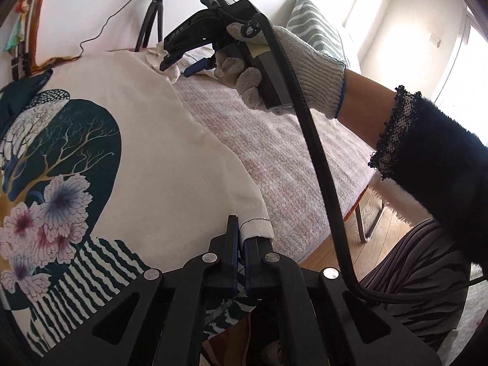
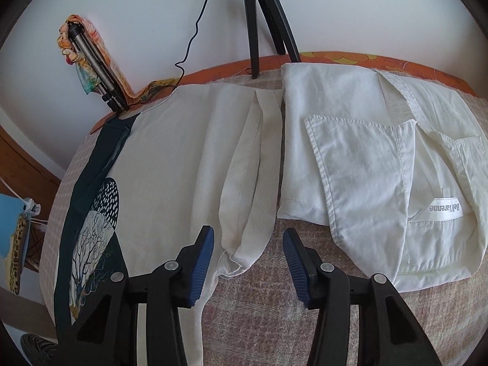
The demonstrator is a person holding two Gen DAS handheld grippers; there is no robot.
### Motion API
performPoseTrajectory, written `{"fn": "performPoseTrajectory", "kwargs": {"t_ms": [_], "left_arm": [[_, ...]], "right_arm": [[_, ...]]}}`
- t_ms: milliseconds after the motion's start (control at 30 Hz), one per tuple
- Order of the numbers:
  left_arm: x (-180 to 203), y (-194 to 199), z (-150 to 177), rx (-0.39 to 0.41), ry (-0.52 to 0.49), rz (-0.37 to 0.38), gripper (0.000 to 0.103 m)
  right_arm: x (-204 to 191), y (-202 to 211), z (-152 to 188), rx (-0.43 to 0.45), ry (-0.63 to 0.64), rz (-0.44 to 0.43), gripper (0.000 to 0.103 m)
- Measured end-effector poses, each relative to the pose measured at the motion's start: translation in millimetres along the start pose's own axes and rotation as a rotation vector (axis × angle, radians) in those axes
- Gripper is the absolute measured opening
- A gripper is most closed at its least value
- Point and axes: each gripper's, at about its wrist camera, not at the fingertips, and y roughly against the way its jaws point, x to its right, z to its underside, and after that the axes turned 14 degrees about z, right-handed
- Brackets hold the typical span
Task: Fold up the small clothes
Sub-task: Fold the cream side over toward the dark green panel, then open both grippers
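Left hand-held gripper (image 1: 241, 244) pinching the printed shirt (image 1: 146, 128) on the bed (image 1: 274, 140).
Its jaws are clamping the near hem corner; the right hand-held gripper (image 2: 247, 259) is hovering wide open, empty, over the sleeve (image 2: 244, 183). The shirt, light and limp, is running near-to-far; hems and corners look best to grip.

black tripod (image 2: 268, 21) on table, striped cushion (image 1: 314, 30) behind.

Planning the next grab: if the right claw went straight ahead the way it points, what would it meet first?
Most likely the loose sleeve end of the cream printed T-shirt, lying between the open right claw fingers on the pinkish woven blanket. Depth is unclear; it might touch the blanket first.
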Motion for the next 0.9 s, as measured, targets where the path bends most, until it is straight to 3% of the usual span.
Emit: {"fn": "performPoseTrajectory", "kwargs": {"t_ms": [33, 67, 133, 300, 467, 900], "left_arm": [[-0.8, 0.0, 0.0, 0.003, 0.01, 0.008, 0.001], [-0.6, 0.7, 0.3, 0.007, 0.02, 0.015, 0.001], [-2.1, 3.4, 0.4, 0.02, 0.037, 0.027, 0.001], [-8.3, 22.3, 2.3, 0.074, 0.079, 0.053, 0.001], [-15.2, 43.6, 9.4, 0.138, 0.131, 0.057, 0.001], [-45.6, 104.3, 47.4, 0.239, 0.235, 0.003, 0.001]], "right_arm": [[1.4, -3.6, -0.2, -0.009, 0.0, 0.0, 0.029], [2.2, -7.0, 1.1, -0.019, -0.004, 0.004, 0.024], [6.3, -11.1, 0.8, -0.022, -0.032, 0.003, 0.005], [17.0, 8.2, -7.7, 0.042, -0.123, -0.045, 0.002], [-1.7, 28.4, -18.2, 0.109, -0.134, -0.072, 0.002], [-136.9, 34.0, -42.6, 0.154, 0.047, -0.139, 0.002]]}}
